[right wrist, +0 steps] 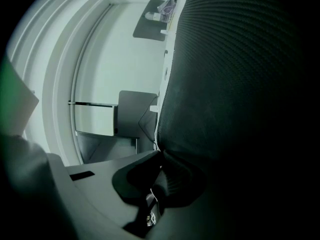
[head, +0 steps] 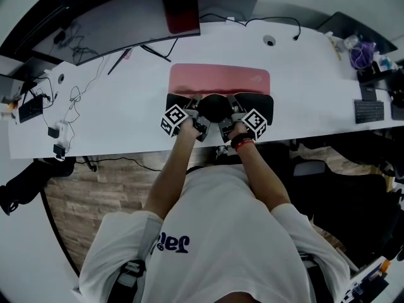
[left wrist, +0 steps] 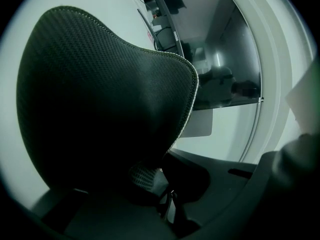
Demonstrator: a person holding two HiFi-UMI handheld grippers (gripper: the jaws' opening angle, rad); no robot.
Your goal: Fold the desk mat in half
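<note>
**Item:** desk mat [head: 219, 79], pink face, black woven underside with a pale stitched hem.

**Place:** the mat is near the middle of the white desk [head: 315, 93], in front of the curved monitor [head: 126, 21]. Its far part lies flat with the pink side up. Its near edge is raised off the desk and curls back, so we see the dark underside there.

**Left gripper** [left wrist: 166, 200]: the jaws are pinched together on the mat's near edge, left of centre, and the hem runs down into them.

**Right gripper** [right wrist: 156, 193]: it is likewise clamped on the near edge, right of centre, close beside the other.

**Step in hand:** we judge the fold begun but not yet made. The near edge is lifted, and the far edge is uncovered.

**Next move calls for:** carrying both grips together over the pink face toward the far edge and keeping them even so the edges meet. We would then lower the mat and let go only once it rests.

**Writing:**
- We read none on the mat. A small mark at the far right corner of the pink face is too small to make out.
- The dark lettering on the person's white shirt [head: 173, 243] appears upside down, and we cannot read it with certainty.
- The gripper cubes carry square patterns only.
</note>
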